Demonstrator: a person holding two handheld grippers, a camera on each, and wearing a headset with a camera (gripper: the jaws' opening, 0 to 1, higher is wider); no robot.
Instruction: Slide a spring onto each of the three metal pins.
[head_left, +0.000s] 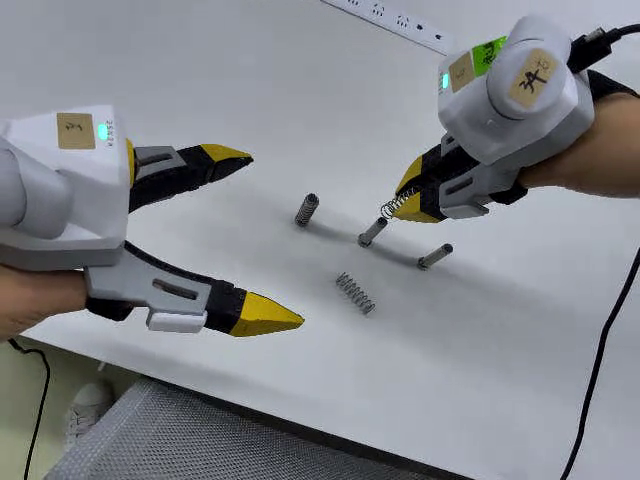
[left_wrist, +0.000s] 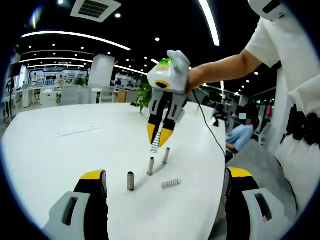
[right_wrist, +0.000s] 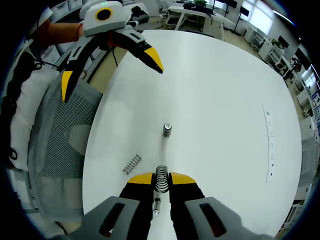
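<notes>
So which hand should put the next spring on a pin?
Probably the right hand-held gripper: it is shut on a spring, just above a bare pin. The left hand-held gripper is open, empty and farther away.

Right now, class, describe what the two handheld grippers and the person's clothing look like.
Both the left gripper and right gripper have white housings, black jaws with yellow pointed tips, tan square stickers and a green light. A black cable runs from the right one. The person wears a white short-sleeved shirt.
</notes>
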